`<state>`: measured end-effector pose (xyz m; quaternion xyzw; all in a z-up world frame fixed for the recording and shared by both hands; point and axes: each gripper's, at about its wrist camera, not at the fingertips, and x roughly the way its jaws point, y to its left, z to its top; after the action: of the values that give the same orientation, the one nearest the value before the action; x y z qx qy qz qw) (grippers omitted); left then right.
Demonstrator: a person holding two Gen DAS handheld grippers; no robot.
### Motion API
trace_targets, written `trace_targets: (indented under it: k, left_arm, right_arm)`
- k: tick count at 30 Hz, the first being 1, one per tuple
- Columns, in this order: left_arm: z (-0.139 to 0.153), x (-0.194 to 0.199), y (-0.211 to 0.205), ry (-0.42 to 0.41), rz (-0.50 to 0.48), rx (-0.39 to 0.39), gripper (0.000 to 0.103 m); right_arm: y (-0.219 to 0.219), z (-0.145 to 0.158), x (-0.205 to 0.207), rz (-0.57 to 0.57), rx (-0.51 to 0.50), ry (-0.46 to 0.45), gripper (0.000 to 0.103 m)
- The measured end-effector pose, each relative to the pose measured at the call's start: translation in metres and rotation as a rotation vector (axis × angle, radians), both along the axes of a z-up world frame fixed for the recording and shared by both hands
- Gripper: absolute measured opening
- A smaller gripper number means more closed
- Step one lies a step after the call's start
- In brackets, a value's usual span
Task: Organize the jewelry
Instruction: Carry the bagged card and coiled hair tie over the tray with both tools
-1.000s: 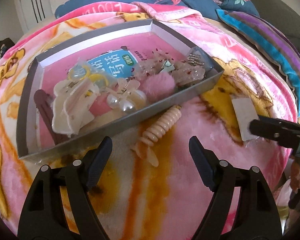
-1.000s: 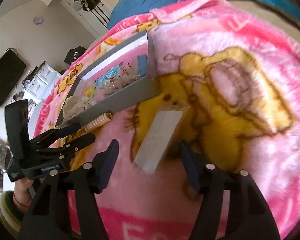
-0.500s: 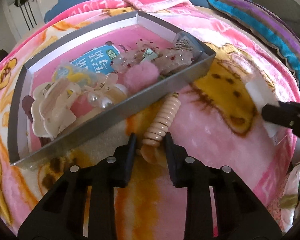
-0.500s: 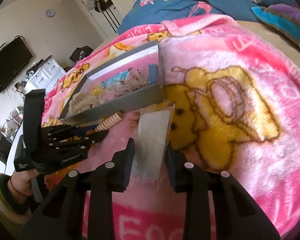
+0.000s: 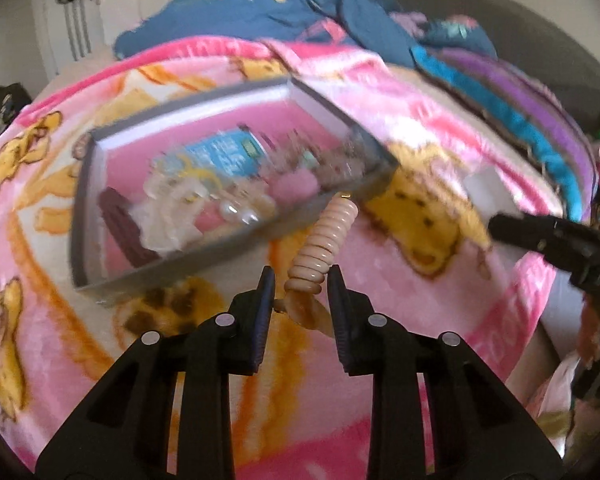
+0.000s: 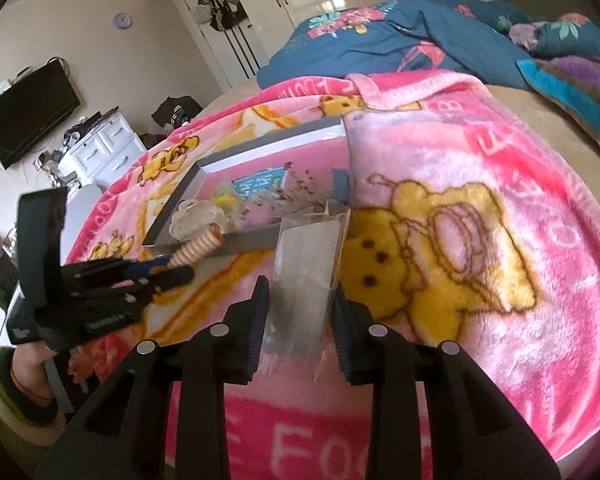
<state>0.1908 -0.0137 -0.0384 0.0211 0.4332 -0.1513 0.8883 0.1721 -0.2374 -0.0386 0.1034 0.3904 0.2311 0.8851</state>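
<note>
My left gripper (image 5: 299, 280) is shut on the lower end of a peach ribbed hair clip (image 5: 323, 245), which hangs lifted above the pink blanket, just in front of the grey tray (image 5: 204, 258). The tray holds several hair clips, a pink pompom (image 5: 298, 184) and a blue packet (image 5: 224, 154). My right gripper (image 6: 299, 290) is shut on a clear plastic sleeve (image 6: 306, 272) with a white card inside, raised off the blanket to the right of the tray (image 6: 256, 237). The left gripper (image 6: 172, 270) with the clip (image 6: 198, 249) shows at left in the right wrist view.
A pink cartoon blanket (image 6: 480, 240) covers the bed. A dark blue floral quilt (image 6: 400, 36) and a striped blanket (image 5: 520, 108) lie behind. A hand in a green cuff (image 6: 20, 380) holds the left tool. White drawers (image 6: 104, 144) and a wall TV (image 6: 28, 112) stand at left.
Both grippers went from open to shut, the left on the peach clip and the right on the clear sleeve. Both then rose, lifting their items off the blanket.
</note>
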Motion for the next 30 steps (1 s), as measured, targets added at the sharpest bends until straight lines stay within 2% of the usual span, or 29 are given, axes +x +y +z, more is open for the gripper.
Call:
trace_targets:
  k: [6,9,18,26,30]
  left_arm:
    - [0.012,0.009,0.034,-0.026,0.113,-0.039,0.019]
    - [0.015,0.015,0.05,-0.035,0.165,-0.032,0.019]
    - [0.017,0.023,0.084,-0.049,0.268,-0.045,0.019]
    - [0.009,0.041,0.105,-0.033,0.336,-0.031,0.019]
    - [0.002,0.053,0.109,-0.018,0.352,-0.011,0.019]
  right_arm:
    - [0.023,0.015,0.007,0.037,-0.016,-0.028,0.029]
    - [0.038,0.022,0.013,0.062,-0.019,-0.047,0.029]
    - [0.084,0.039,0.032,0.135,-0.038,-0.1,0.029]
    - [0.102,0.036,0.067,0.128,-0.046,-0.1,0.029]
    - [0.101,0.022,0.092,0.096,-0.061,-0.071,0.029]
